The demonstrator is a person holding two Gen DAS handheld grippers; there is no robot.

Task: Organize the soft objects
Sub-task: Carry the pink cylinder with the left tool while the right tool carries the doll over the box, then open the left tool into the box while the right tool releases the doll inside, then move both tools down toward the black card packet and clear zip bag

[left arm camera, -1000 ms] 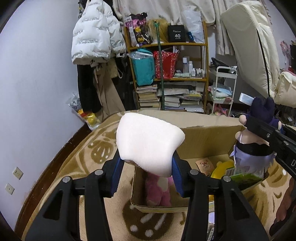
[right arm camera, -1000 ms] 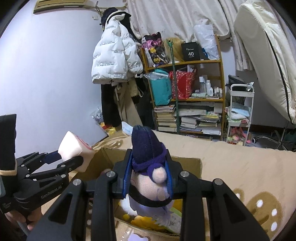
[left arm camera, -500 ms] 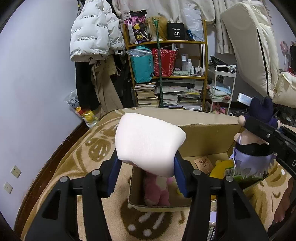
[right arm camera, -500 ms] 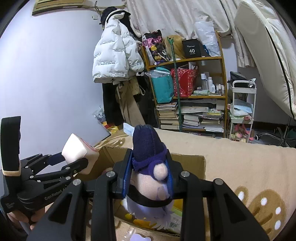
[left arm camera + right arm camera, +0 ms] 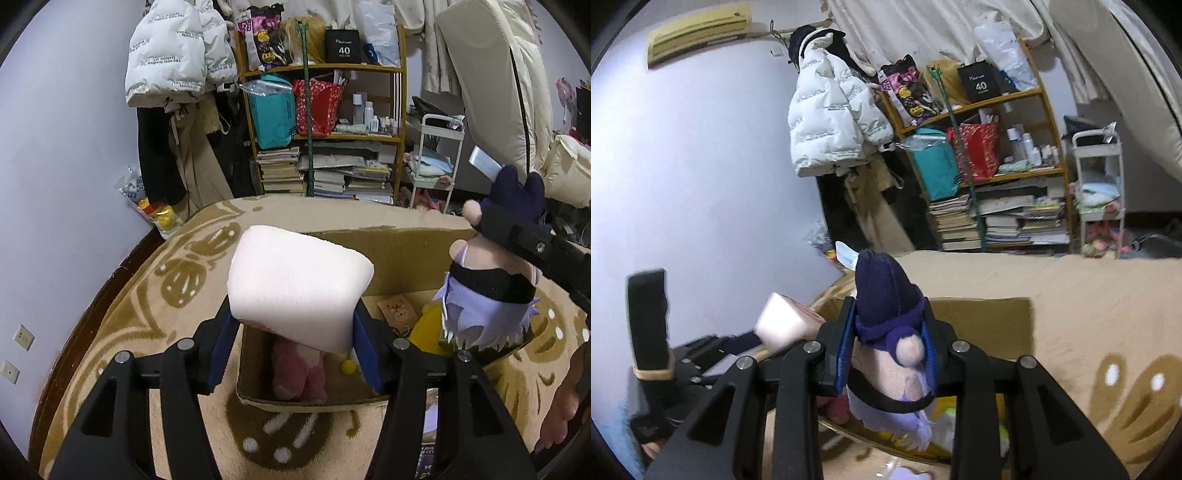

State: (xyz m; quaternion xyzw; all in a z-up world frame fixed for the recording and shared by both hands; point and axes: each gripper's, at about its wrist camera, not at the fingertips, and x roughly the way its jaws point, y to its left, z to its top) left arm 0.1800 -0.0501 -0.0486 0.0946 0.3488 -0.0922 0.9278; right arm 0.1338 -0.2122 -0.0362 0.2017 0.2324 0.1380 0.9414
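Note:
My left gripper [image 5: 291, 332] is shut on a pale pink soft block [image 5: 295, 284] and holds it above the near left corner of an open cardboard box [image 5: 399, 254]. The block also shows in the right wrist view [image 5: 786, 325]. My right gripper [image 5: 890, 347] is shut on a plush doll with a navy hat and lilac hair [image 5: 890, 343], head down over the box [image 5: 982, 328]. The doll hangs at the right in the left wrist view [image 5: 491, 291]. A pink plush [image 5: 299, 373], a small yellow ball [image 5: 348, 366] and a yellow toy [image 5: 428, 328] lie in the box.
The box stands on a beige rug with brown patterns [image 5: 147, 317]. A shelf with books and bags [image 5: 325, 129] and hanging coats [image 5: 177, 74] stand behind. A white cart [image 5: 436, 162] and a leaning mattress [image 5: 491, 85] are at the right.
Both grippers keep their toys. The left view has tilted down a little over the box. The right gripper has swung, so the left gripper and block sit lower and closer in its view.

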